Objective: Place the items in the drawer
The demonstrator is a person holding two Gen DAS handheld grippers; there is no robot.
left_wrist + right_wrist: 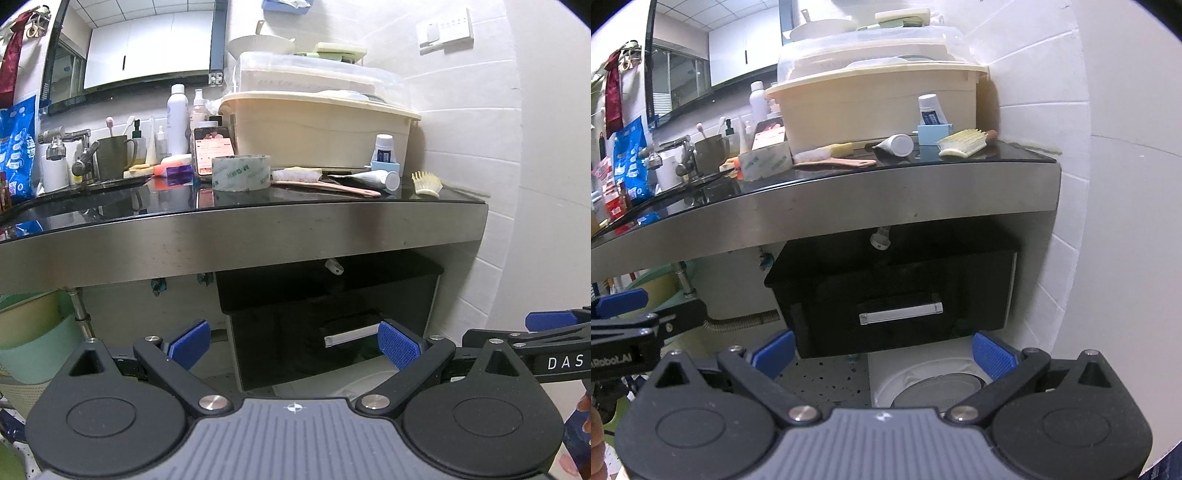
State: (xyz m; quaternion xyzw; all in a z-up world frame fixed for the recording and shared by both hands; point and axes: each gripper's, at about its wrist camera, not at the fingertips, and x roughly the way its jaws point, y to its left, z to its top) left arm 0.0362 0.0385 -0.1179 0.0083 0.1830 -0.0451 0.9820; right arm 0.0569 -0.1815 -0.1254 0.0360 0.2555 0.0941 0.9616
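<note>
the black counter (110,206) with its steel front edge spans both views, and the black drawer (897,291) hangs under its right end, shut, silver handle (900,313) across the front. a cream lidded bin (317,129) sits at the counter's back right. along the front edge lie a tape roll (241,172), a pink-handled brush (325,182), a toothpaste tube (373,180) and, nearest the right corner, a pale yellow comb brush (426,183). the left gripper (293,347) and right gripper (882,354) are both released, empty, facing the drawer.
</note>
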